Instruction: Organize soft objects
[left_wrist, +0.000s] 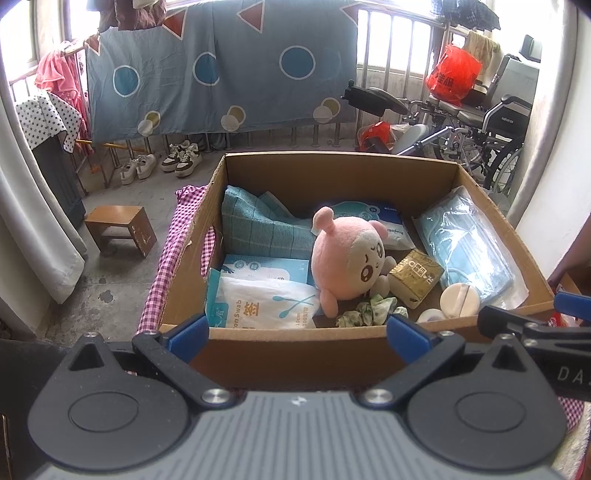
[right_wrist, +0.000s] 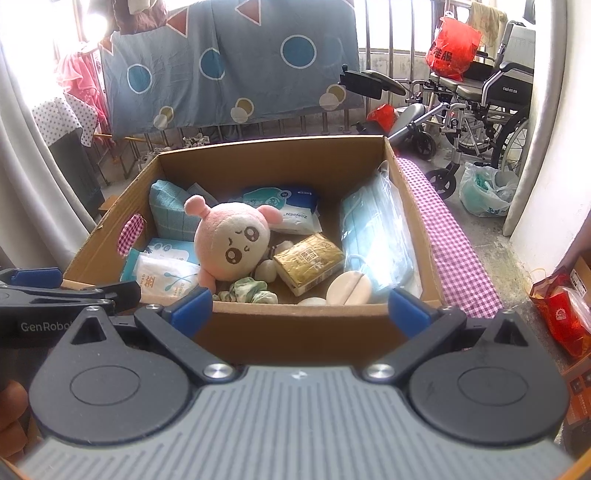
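Note:
An open cardboard box (left_wrist: 332, 171) (right_wrist: 280, 151) stands on a checked cloth. Inside lie a pink plush toy (left_wrist: 347, 258) (right_wrist: 231, 243), a teal checked cloth (left_wrist: 258, 229) (right_wrist: 168, 214), a green scrunchie (left_wrist: 369, 312) (right_wrist: 247, 290), a cotton swab pack (left_wrist: 266, 302) (right_wrist: 166, 277), a face mask pack (left_wrist: 469, 243) (right_wrist: 373, 229), a wipes pack (left_wrist: 373, 216) (right_wrist: 288, 206) and a gold tissue pack (left_wrist: 415, 277) (right_wrist: 308, 260). My left gripper (left_wrist: 297, 334) is open and empty before the box's near wall. My right gripper (right_wrist: 299, 308) is open and empty beside it.
A wooden stool (left_wrist: 120, 229) and shoes (left_wrist: 181, 158) are on the floor at left. A wheelchair (left_wrist: 480, 122) (right_wrist: 476, 99) stands at the back right. A blue sheet (left_wrist: 221, 66) hangs on the railing. A plastic bag (right_wrist: 487, 192) and a red bag (right_wrist: 561, 314) lie at right.

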